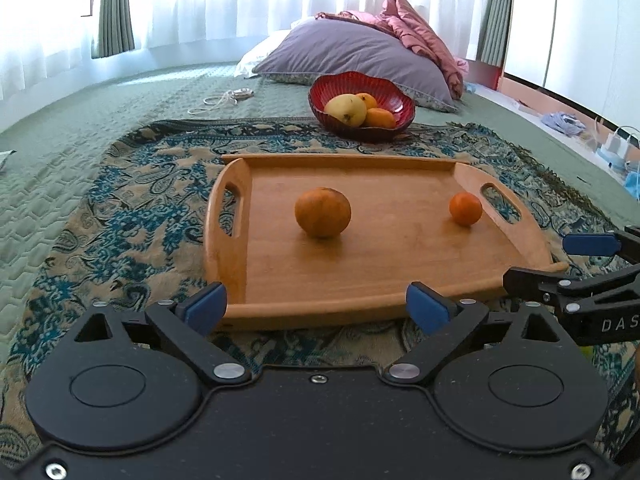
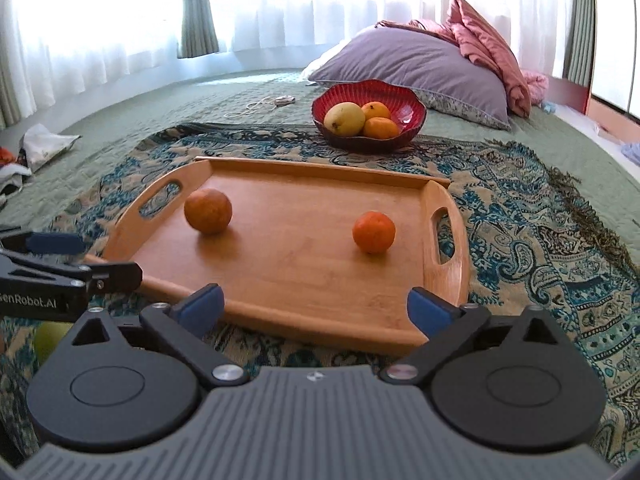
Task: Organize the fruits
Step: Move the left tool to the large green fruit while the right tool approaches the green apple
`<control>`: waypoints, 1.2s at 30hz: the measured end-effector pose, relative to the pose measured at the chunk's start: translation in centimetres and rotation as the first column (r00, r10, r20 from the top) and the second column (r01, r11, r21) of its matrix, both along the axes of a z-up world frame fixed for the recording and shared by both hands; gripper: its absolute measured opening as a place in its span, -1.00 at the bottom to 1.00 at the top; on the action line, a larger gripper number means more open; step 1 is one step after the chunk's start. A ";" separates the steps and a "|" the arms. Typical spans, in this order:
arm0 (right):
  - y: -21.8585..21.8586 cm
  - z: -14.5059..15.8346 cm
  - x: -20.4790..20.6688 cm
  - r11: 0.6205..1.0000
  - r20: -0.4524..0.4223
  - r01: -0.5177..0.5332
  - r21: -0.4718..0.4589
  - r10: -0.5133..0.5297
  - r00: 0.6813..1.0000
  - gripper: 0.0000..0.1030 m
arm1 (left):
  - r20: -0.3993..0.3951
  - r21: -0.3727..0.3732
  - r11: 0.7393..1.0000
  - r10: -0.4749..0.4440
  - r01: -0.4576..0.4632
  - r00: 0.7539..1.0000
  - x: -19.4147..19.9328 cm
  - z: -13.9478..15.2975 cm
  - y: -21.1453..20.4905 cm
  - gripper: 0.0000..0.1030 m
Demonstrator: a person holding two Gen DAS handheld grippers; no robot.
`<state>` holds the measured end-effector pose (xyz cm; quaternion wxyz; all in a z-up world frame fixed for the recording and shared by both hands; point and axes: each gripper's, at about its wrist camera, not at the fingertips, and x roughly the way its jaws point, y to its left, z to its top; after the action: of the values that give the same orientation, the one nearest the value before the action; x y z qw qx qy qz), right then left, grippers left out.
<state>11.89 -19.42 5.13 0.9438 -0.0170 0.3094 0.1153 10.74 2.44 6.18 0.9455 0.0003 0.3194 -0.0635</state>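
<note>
Both my tongs hang wide and empty just short of the near rim of the tray (image 1: 280, 280). My left tongs (image 1: 316, 308) point at the big orange (image 1: 323, 212), which sits straight ahead of them on the wood; my right tongs (image 2: 316, 308) have the small orange (image 2: 373, 232) ahead and a touch to the right. The two fruits lie well apart. Beyond the tray's far rim stands the red bowl (image 2: 400, 100), with a yellow mango (image 2: 344, 119) and two more oranges in it.

I judge I am at the start of a pick: nothing is gripped, and two fruits seem left to go to the bowl. Next, I think, each tongs must reach forward over the rim and drop its pads on either side of its fruit, level with the middle, since a round fruit may roll on smooth wood if nudged.

The tray rests on a patterned blue throw (image 1: 132, 216) spread over a green quilted bed (image 1: 60, 120). A purple pillow (image 1: 352, 56) and a pink blanket (image 1: 416, 28) lie past the bowl, with bright white curtains (image 2: 120, 20) behind.
</note>
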 end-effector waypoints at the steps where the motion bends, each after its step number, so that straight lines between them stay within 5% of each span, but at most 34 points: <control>1: 0.1 -0.1 -0.3 1.000 0.007 -0.004 -0.008 0.004 1.000 1.00 | 0.003 -0.001 1.000 0.001 -0.001 1.000 -0.4 -0.1 0.1 0.89; 36: 0.6 -3.9 -9.4 0.996 0.176 0.016 -0.084 -0.001 0.984 1.00 | 0.091 0.044 0.998 0.049 -0.053 0.995 -7.8 -4.0 1.6 0.99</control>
<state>2.47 -18.86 1.18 0.9663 -0.0658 0.2297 0.0960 2.98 4.04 2.14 0.9600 0.0167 0.2776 -0.0318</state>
